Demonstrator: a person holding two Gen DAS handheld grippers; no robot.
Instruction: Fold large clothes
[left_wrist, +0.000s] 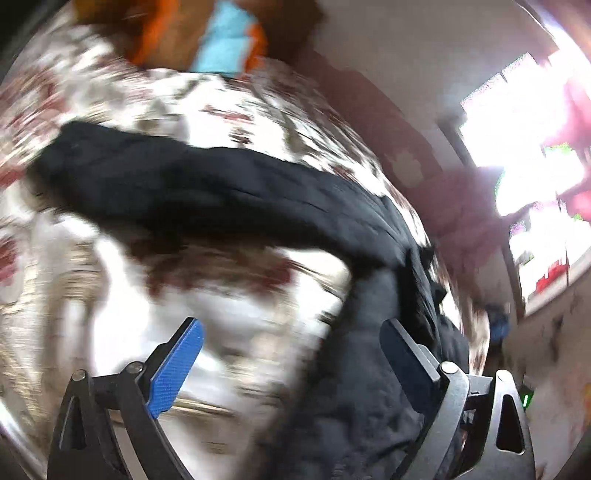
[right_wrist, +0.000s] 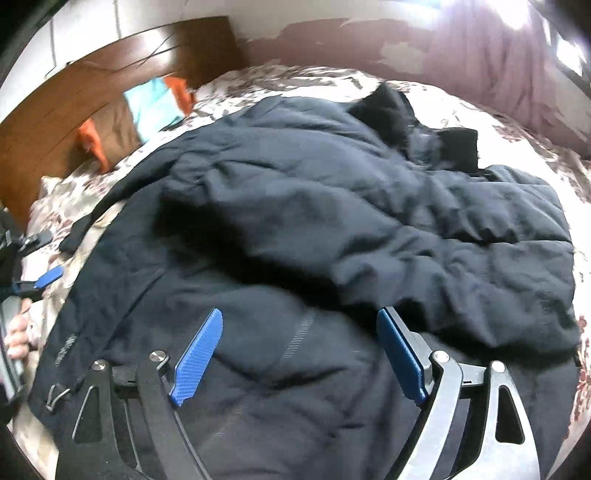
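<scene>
A big dark padded jacket (right_wrist: 332, 206) lies spread over the middle of the bed (right_wrist: 443, 92), one sleeve (left_wrist: 177, 184) stretched across the flowered cover towards the bed's left edge. The right gripper (right_wrist: 299, 325) hangs over the jacket's near hem, jaws released, nothing between them. The left gripper (left_wrist: 291, 332), at the left edge, is spread wide and empty too. Orange and blue cushions (right_wrist: 155, 99) lean on the wooden headboard (right_wrist: 74, 92)
</scene>
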